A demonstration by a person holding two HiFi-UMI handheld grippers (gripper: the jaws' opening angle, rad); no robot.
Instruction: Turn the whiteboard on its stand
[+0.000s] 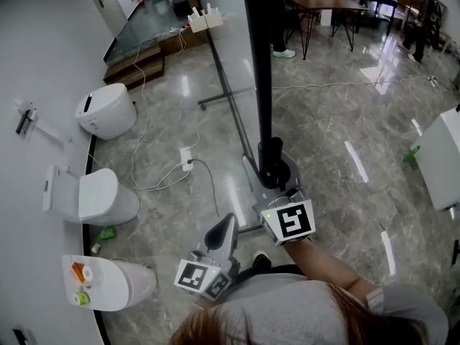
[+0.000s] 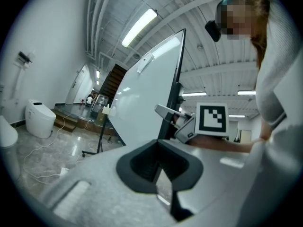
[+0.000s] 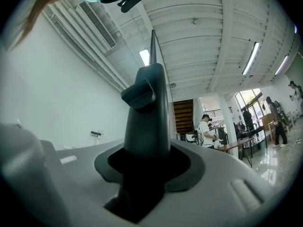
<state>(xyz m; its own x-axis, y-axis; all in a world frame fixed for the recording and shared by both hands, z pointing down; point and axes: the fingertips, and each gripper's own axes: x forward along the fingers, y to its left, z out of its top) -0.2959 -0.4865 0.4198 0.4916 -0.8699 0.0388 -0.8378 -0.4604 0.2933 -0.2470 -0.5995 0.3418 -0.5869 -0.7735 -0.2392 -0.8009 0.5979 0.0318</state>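
Observation:
The whiteboard (image 1: 228, 27) stands edge-on in front of me, its black side frame (image 1: 257, 63) running down the middle of the head view. My right gripper (image 1: 273, 175) is shut on that frame low down, beside a black knob. In the right gripper view the dark frame (image 3: 149, 103) fills the space between the jaws of the right gripper (image 3: 144, 160). My left gripper (image 1: 226, 223) hangs to the left of it and nearer to me, shut on nothing. In the left gripper view the left gripper (image 2: 158, 162) points at the white board face (image 2: 147, 98).
Three white toilets (image 1: 108, 110) (image 1: 97, 196) (image 1: 108, 282) line the left wall. A power strip (image 1: 185, 157) and cables lie on the marble floor beside the stand's foot bar (image 1: 223, 85). A table (image 1: 323, 2) with people is at the back, a white box (image 1: 442, 157) at the right.

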